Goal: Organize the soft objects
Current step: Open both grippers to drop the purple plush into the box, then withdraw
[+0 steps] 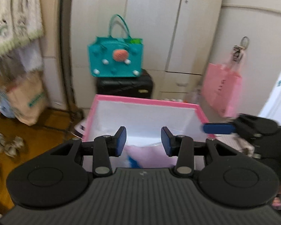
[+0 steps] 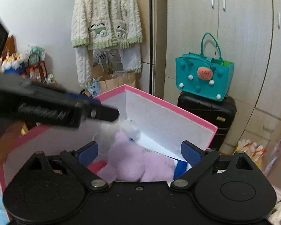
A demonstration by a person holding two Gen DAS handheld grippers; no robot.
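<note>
The lilac plush toy (image 2: 133,161) lies inside the pink-rimmed box (image 2: 170,108), below your right gripper (image 2: 140,153), whose jaws are wide apart and empty. Your left gripper (image 1: 143,140) is also open, holding nothing. The toy looks light and squashy (nothing fragile), so pinch a thick fold of its body.
</note>
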